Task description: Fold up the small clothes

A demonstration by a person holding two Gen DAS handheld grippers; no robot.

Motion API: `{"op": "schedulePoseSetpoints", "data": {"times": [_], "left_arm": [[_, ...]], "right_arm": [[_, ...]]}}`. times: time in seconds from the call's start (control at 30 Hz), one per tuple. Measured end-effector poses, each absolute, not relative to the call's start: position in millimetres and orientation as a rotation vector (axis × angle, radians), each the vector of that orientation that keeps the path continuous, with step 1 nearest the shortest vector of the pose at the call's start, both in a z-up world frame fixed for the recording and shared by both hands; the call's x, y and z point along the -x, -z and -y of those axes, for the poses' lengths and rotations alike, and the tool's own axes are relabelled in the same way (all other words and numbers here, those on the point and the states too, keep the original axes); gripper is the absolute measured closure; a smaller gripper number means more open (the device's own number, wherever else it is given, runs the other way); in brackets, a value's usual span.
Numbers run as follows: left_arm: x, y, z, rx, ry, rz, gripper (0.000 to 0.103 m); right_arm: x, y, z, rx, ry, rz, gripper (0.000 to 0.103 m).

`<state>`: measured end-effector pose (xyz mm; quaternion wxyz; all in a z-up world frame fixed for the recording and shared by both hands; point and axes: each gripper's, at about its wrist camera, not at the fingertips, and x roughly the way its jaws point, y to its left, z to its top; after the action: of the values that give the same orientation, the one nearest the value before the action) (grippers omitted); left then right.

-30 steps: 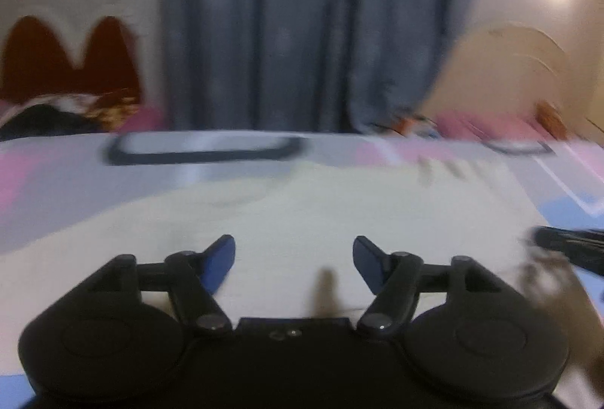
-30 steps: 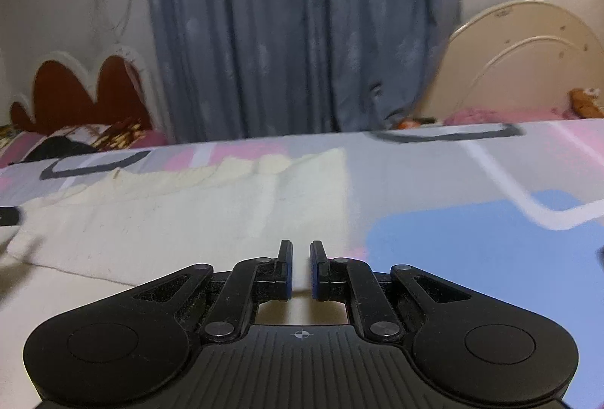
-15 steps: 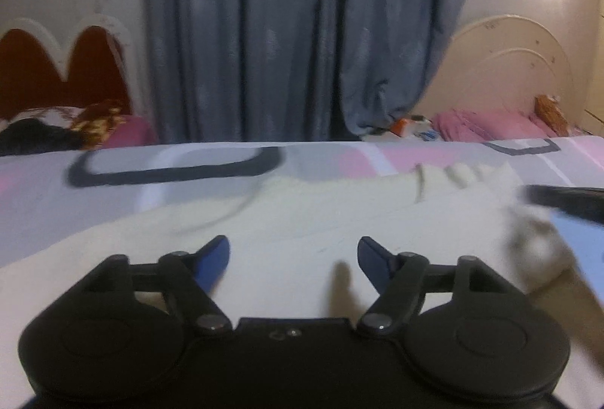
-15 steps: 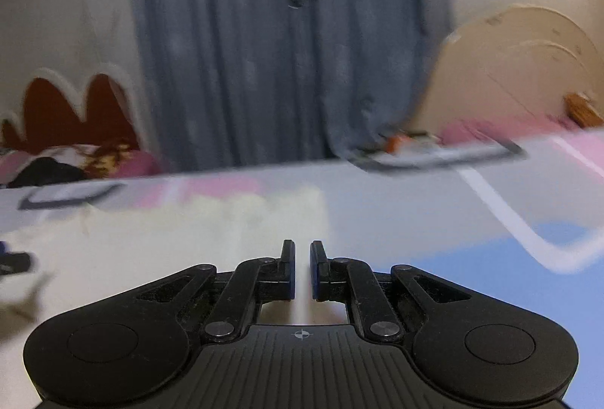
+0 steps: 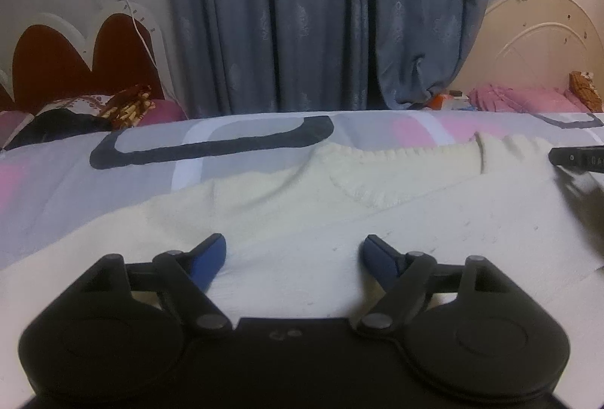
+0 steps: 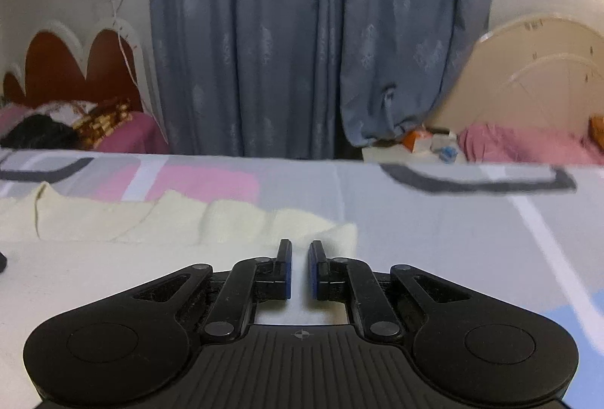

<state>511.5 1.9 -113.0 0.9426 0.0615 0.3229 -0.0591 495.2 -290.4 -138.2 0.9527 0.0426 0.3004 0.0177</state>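
Cream knit fabric is filling the middle of the left wrist view: a small sweater point(image 5: 339, 197) with a scalloped collar edge is lying flat on a bedsheet point(image 5: 113, 182) printed with grey, pink and white blocks and a dark rounded outline. The left gripper point(image 5: 294, 250) is hovering low over the near, smoother part of the garment, its blue-padded fingers point(image 5: 209, 260) standing wide apart and opening further, with nothing pressed between them. At the right edge the dark tip of the right gripper point(image 5: 577, 158) is showing above the cloth. Pleated blue-grey curtains point(image 5: 321, 13) are hanging behind.

From the right wrist view, the right gripper point(image 6: 300, 258) is keeping its blue-faced fingers point(image 6: 287, 269) nearly together, a narrow slit between them; whether cloth is caught there cannot be told. The sweater's point(image 6: 181, 224) wavy ribbed edge is lying just ahead of the fingertips, stretching leftward across the sheet point(image 6: 434, 220). A cream arched headboard point(image 6: 536, 77) is standing at the right.
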Motion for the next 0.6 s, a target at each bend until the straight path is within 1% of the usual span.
{"op": "schedulePoseSetpoints", "data": {"times": [0.1, 0.17, 0.23, 0.3, 0.43, 0.5, 0.6], "left_arm": [[-509, 113, -9, -0.128, 0.119, -0.658, 0.023], [-503, 108, -11, -0.124, 0.107, -0.641, 0.029], [-502, 105, -8, -0.117, 0.118, -0.636, 0.028], [-505, 109, 1, -0.143, 0.122, -0.660, 0.028], [-496, 112, -4, -0.138, 0.123, -0.673, 0.027], [-484, 110, -12, -0.142, 0.109, -0.665, 0.027], [-461, 106, -24, -0.149, 0.100, -0.625, 0.024]], "right_arm": [[-498, 140, 303, -0.113, -0.019, -0.629, 0.096], [-490, 135, 310, -0.115, -0.025, -0.632, 0.096], [-478, 133, 310, -0.107, -0.032, -0.610, 0.096], [-481, 141, 307, -0.112, -0.042, -0.655, 0.096], [-466, 139, 308, -0.114, -0.041, -0.663, 0.096], [-448, 138, 307, -0.098, -0.041, -0.672, 0.096], [-413, 136, 304, -0.027, -0.055, -0.669, 0.096]]}}
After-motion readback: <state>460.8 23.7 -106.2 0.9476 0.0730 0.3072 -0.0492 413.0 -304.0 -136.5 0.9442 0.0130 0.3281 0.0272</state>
